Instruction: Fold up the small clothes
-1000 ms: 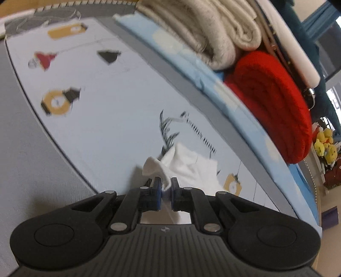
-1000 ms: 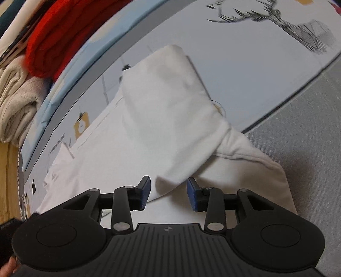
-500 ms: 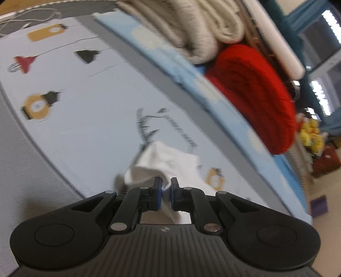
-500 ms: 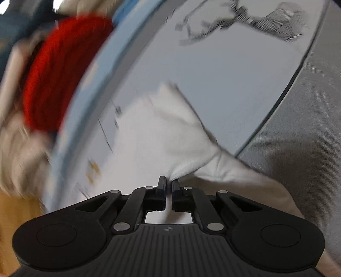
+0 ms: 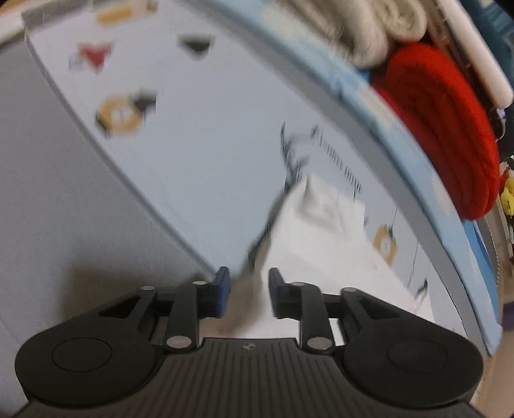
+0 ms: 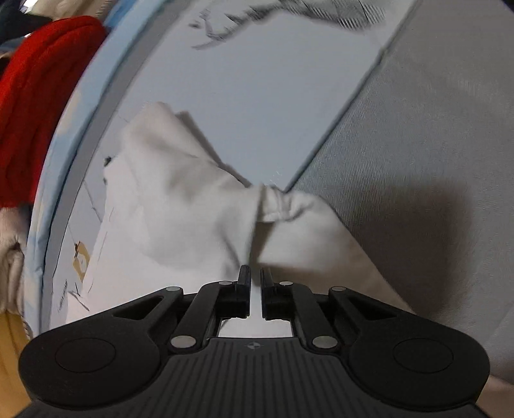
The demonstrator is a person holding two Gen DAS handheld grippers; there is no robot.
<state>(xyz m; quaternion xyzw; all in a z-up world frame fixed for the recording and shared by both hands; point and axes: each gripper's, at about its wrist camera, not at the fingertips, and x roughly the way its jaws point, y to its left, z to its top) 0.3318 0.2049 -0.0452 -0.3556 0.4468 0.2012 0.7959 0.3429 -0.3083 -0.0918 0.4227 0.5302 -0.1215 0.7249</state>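
The left gripper (image 5: 246, 283) has its jaws parted by a clear gap, with white cloth lying in the gap but neither finger pressing on it. The right gripper (image 6: 255, 279) has its jaws drawn almost together, pinching a fold of the garment (image 6: 192, 205), which bunches and rises toward the fingertips. The garment is white and lies partly on the pale printed sheet (image 6: 257, 96) and partly over the grey cover (image 6: 417, 128) beside it. In the left view the garment (image 5: 321, 244) spreads from the fingers out to the right, one corner raised near the dark print (image 5: 289, 151). A red knit roll (image 5: 443, 128) and a beige blanket (image 5: 379, 29) sit along the far edge of the bed, well apart from the garment. The left view is motion-blurred, so finer detail there cannot be told.
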